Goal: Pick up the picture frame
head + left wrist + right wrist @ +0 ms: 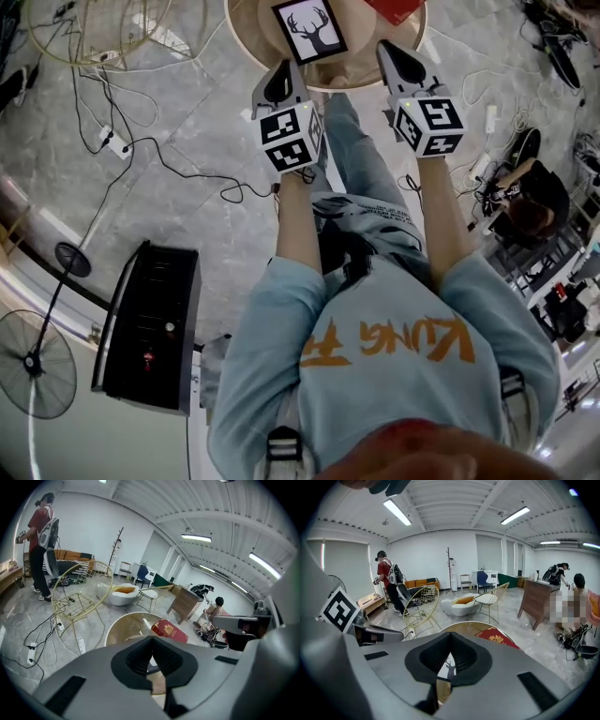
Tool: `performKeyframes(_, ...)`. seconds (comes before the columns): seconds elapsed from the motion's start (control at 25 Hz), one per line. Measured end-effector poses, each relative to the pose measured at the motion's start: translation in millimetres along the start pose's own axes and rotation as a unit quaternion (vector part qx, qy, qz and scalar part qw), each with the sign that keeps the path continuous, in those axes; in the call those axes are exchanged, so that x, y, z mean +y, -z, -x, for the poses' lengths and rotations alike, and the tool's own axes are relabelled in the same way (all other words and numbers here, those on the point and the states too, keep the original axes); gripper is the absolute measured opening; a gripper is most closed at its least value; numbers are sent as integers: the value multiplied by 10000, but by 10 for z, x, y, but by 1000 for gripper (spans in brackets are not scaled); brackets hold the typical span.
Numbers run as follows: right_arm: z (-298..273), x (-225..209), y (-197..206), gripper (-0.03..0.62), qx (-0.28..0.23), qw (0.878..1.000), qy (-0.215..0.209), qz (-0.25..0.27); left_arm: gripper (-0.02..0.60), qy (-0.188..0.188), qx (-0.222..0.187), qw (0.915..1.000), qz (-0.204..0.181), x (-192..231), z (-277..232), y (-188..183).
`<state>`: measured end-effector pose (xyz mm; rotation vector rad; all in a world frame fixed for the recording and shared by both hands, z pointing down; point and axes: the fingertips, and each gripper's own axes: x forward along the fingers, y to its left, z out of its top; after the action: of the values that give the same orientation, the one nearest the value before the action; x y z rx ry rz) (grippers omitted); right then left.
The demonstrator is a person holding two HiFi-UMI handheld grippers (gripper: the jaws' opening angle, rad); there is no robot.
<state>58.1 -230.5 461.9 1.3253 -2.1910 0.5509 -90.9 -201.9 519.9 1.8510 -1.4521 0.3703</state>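
**Both claws closed, short of the frame on the round table**

The picture frame [309, 30], black-edged with a deer silhouette on white, lies flat on the round wooden table [361, 52] at the top of the head view. In the right gripper view the picture frame [446, 664] shows through the notch of the jaws. A red box [394, 7] lies on the same table just beside the frame, on the right gripper's side, and is the only other thing on the tabletop that can be made out.

The left gripper [283, 75] and the right gripper [396, 56] both point at the table edge, side by side. Each has its jaws pressed together with nothing between them. Neither touches the frame, and the left one is the nearer.

The wearer's jeans-clad leg [366, 169] reaches under the table between the two arms. On the marble floor to the left are a gold wire chair [94, 28], a power strip [111, 141] with loose cables, a black case [150, 323] and a standing fan [36, 361]. A seated person [530, 202] is off to the right among more cables. Beyond the table the left gripper view shows a white seat [123, 592] with an orange cushion, a wooden cabinet [185, 604] and a standing person [40, 541] wearing a backpack
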Motion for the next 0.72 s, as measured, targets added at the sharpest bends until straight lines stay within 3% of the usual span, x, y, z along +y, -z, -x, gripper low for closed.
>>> performKeyframes(0.24,-177,65,569,-2,377,9989,-231,-135,20,-45,304,9995,121,47,-253,501)
performKeyframes(0.4,-341,85,918,-2,651,9971,-392,-73,20,-36,533,9985,-156,55,-477,797)
performKeyframes(0.48,-449,34,1101,-2,788,9959,-448,-40,20,17,558,9982,-216,23,-622,911)
performKeyframes(0.64,-664,-22,1447,-2,1052,9929,-546,-23,20,65,435,9990,63,85,-906,1093)
performKeyframes(0.72,-752,-50,1591,-2,1116,9920,-581,-111,20,64,487,9988,-47,115,-1034,1184)
